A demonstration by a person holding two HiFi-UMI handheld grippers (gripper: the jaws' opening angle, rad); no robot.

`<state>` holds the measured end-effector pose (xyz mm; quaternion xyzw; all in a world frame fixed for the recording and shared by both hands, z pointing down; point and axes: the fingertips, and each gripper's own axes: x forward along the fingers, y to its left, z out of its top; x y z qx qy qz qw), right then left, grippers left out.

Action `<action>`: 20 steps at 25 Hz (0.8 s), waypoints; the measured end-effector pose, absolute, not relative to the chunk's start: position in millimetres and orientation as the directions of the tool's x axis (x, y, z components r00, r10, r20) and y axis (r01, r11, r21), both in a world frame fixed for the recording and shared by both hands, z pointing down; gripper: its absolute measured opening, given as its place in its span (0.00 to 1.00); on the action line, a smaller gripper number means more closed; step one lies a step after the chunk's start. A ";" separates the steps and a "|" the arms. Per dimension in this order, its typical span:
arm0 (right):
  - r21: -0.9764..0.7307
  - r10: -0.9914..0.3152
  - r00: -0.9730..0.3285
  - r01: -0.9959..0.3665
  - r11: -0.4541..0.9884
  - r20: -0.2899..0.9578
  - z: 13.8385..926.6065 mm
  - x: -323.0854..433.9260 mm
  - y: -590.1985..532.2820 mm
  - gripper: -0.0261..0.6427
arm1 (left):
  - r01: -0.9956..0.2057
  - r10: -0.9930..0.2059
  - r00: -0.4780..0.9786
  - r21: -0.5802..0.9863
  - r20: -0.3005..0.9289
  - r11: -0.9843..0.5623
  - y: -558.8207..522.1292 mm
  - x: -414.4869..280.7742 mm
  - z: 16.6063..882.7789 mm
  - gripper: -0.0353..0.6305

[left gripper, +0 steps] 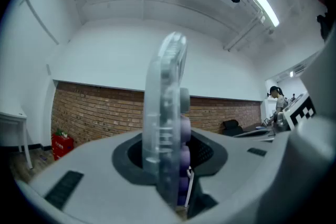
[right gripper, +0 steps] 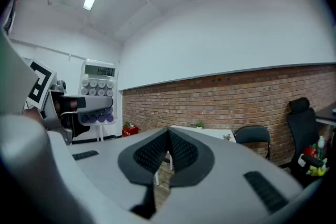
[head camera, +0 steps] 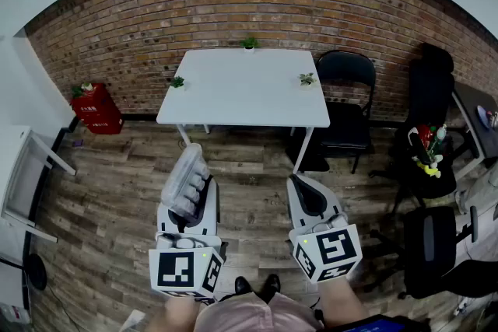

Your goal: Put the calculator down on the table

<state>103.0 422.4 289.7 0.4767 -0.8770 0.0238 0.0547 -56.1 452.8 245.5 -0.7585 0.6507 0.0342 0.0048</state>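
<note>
My left gripper [head camera: 189, 194] is shut on a clear-cased calculator [head camera: 185, 181] with round grey and purple keys. In the left gripper view the calculator [left gripper: 167, 123] stands on edge between the jaws, its lower end clamped. The right gripper view shows the same calculator [right gripper: 98, 93] face-on at the left, held upright. My right gripper [head camera: 306, 194] is shut with nothing between its pads [right gripper: 169, 150]. Both grippers hang above the wooden floor, short of the white table [head camera: 245, 89] ahead.
Three small potted plants [head camera: 250, 43] sit on the table's edges. A black chair [head camera: 348, 101] stands to the table's right, more chairs and a dark desk at the far right. A red box [head camera: 96, 108] sits by the brick wall, left.
</note>
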 end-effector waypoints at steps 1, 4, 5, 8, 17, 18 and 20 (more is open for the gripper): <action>0.010 -0.835 -0.538 -0.840 0.543 0.118 290.0 104.9 422.0 0.03 | -0.987 -0.987 0.151 0.037 -0.059 -0.154 452.4 -54.4 246.1 0.26; 0.013 -0.835 -0.538 -0.840 0.542 0.113 289.7 109.1 422.1 0.03 | -0.987 -0.986 0.155 0.037 -0.059 -0.157 452.2 -49.3 247.7 0.26; 0.015 -0.834 -0.540 -0.839 0.545 0.111 289.1 109.9 422.5 0.03 | -0.987 -0.986 0.156 0.036 -0.057 -0.158 452.4 -47.5 247.9 0.26; 0.023 -0.834 -0.541 -0.837 0.546 0.113 288.7 113.3 423.3 0.03 | -0.986 -0.986 0.160 0.031 -0.052 -0.161 452.0 -41.9 247.6 0.26; 0.013 -0.810 -0.576 -0.814 0.580 0.111 293.4 139.4 428.0 0.04 | -0.986 -0.986 0.161 0.029 -0.033 -0.162 451.3 -8.5 250.9 0.26; 0.013 -0.809 -0.577 -0.813 0.582 0.112 294.3 142.9 427.5 0.05 | -0.987 -0.987 0.158 0.027 -0.032 -0.159 451.8 -5.2 251.4 0.26; 0.013 -0.808 -0.579 -0.812 0.584 0.112 297.0 149.2 424.7 0.05 | -0.988 -0.988 0.149 0.024 -0.031 -0.150 453.2 0.0 254.3 0.26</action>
